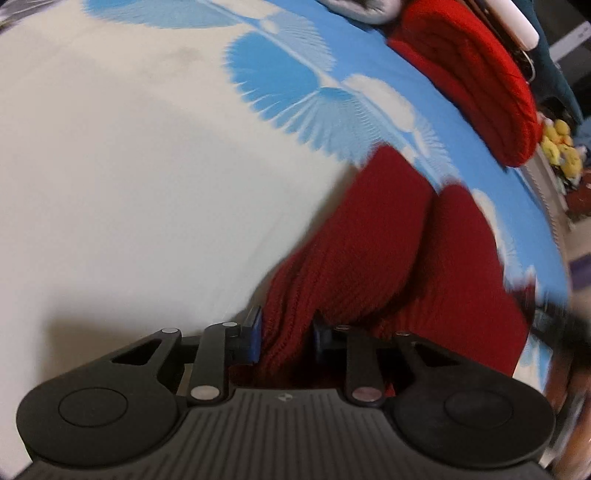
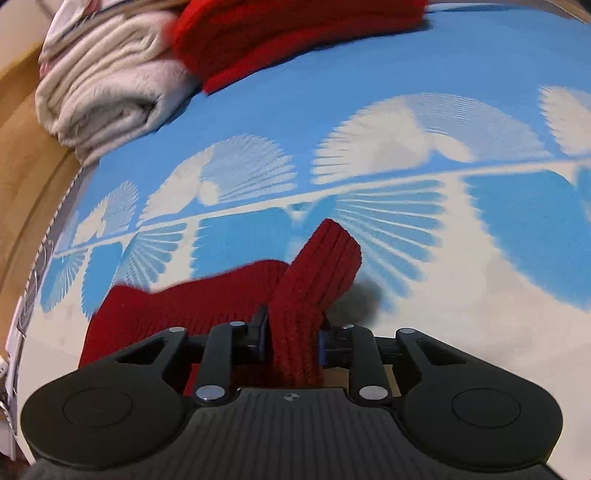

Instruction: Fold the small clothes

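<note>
A dark red knitted garment (image 1: 388, 251) lies on a blue and cream patterned sheet (image 1: 129, 166). In the left wrist view my left gripper (image 1: 286, 338) is shut on a bunched fold of this knit, blue pads pressing it from both sides. In the right wrist view my right gripper (image 2: 291, 336) is shut on another ribbed part of the same red garment (image 2: 317, 273), which sticks up past the fingers. The rest of the knit spreads to the left of the right gripper.
A folded brighter red garment (image 1: 476, 74) sits at the far right of the sheet, also seen as the red pile (image 2: 280, 33). Folded cream towels (image 2: 107, 85) lie beside it near a wooden edge (image 2: 26, 155). Yellow plush toys (image 1: 559, 147) sit beyond the bed.
</note>
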`<state>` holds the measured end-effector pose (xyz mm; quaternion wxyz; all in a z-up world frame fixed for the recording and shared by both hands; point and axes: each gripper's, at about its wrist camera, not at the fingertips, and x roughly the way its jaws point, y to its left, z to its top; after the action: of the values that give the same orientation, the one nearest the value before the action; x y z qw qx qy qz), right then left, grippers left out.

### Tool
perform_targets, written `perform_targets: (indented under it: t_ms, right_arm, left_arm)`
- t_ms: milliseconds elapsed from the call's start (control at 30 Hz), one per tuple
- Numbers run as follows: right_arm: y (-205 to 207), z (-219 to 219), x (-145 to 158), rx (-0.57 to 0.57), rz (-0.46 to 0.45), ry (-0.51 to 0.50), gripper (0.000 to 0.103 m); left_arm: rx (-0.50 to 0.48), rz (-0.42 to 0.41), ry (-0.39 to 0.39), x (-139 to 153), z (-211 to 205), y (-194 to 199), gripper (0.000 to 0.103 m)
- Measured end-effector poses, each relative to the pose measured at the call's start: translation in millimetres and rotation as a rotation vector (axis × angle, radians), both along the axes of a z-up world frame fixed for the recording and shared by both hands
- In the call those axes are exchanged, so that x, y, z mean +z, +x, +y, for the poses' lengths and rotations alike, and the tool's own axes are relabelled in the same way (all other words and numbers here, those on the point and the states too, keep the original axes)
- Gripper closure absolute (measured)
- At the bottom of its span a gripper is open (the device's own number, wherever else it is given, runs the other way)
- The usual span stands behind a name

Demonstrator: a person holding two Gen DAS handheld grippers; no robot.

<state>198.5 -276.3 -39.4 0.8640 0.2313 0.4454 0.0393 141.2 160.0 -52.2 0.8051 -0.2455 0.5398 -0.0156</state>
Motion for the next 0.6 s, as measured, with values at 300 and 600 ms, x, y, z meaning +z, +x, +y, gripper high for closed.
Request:
perform_targets:
  t_ms: [300,600]
  right_arm:
    - [-145.0,-74.5,-33.8,-0.227,-0.032,0.204,0.082]
    - [-154.4,-78.6,-29.9,-0.239,-0.069,0.138,0.075]
  left_arm:
    - [-0.436,-0.084,0.297,25.0,-168.1,183.2,0.075]
    - [-0.504,-0.172,0.461,26.8,-252.5,216.0,0.041]
